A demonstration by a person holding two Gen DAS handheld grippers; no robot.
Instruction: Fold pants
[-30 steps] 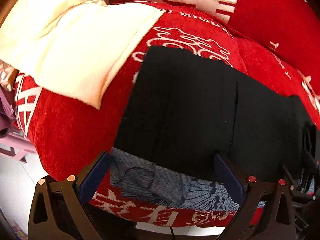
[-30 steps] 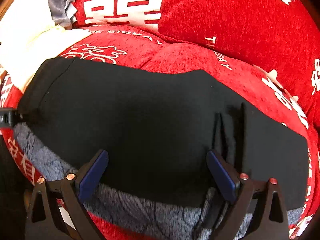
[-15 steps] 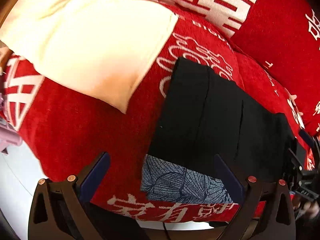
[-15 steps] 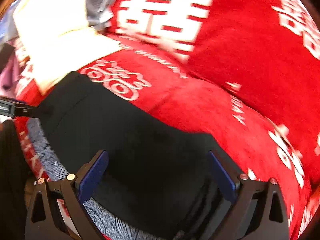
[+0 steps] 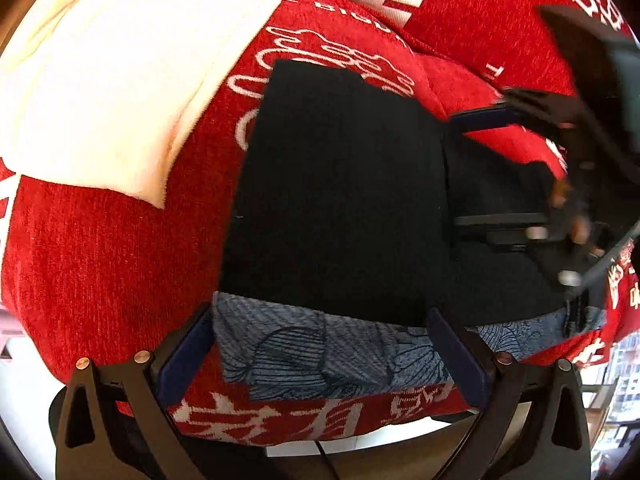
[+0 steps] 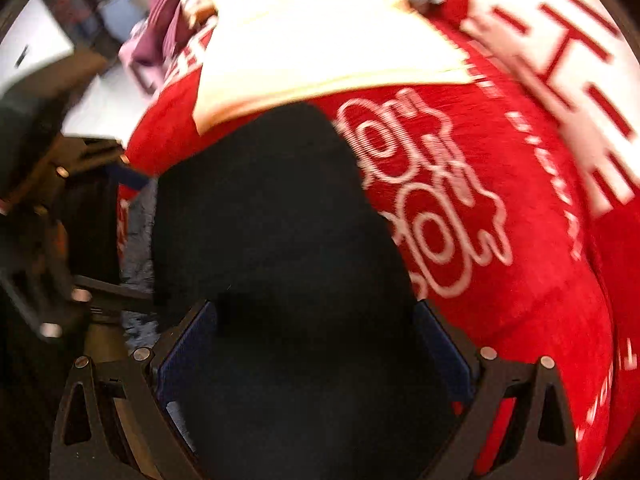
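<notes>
Swinging across within half a second, your right gripper (image 6: 314, 346) came over the black pants (image 5: 340, 196), jaws wide, holding nothing. Your left gripper (image 5: 320, 354), equally wide and empty, faced their near edge. Folded flat, they lay on the red sofa (image 5: 100, 260), long axis running left-right.

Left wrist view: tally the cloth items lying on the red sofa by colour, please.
Black pants: 1
Grey-blue leaf-patterned cloth: 1
Cream cloth: 1
Total: 3
</notes>
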